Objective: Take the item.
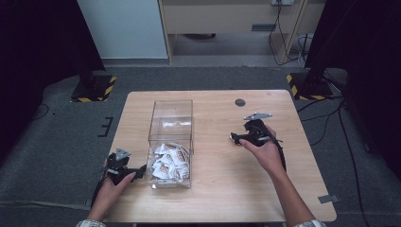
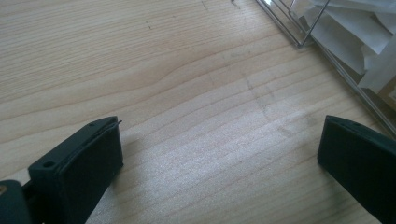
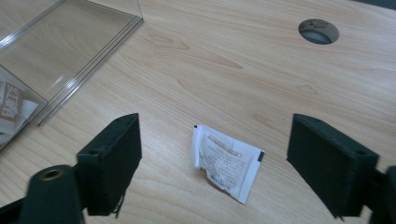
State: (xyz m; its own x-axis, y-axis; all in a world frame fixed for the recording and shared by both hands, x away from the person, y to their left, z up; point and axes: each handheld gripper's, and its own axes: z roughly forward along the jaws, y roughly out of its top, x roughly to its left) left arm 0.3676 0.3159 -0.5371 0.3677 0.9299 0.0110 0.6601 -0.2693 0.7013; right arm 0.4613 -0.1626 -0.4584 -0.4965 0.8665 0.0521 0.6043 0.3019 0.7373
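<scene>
Sachet [image 3: 226,164], a small white printed packet with a torn-looking lower edge, is lying flat on the bare wooden table [image 1: 222,189], by itself and apart from the clear box [image 1: 170,142]. In the right gripper view it is sitting between the two black jaws, which are standing wide apart on either side of it without touching it; the right gripper [image 3: 212,163] is being held low and aimed down, presumably so that closing will pinch the packet by its edges. In the high view this right gripper [image 1: 237,138] is hovering at about 3 o'clock from the box, pointing toward it. The box is holding a heap of similar white packets [image 1: 168,161] in its near end, which suggests the lone sachet is either bound for it or just taken from it. At about 8 o'clock from the box, the left gripper [image 1: 140,170] is resting low beside the box's near corner, its jaws spread over bare wood with nothing between them, seemingly waiting or ready to steady the box wall [image 2: 327,56].
</scene>
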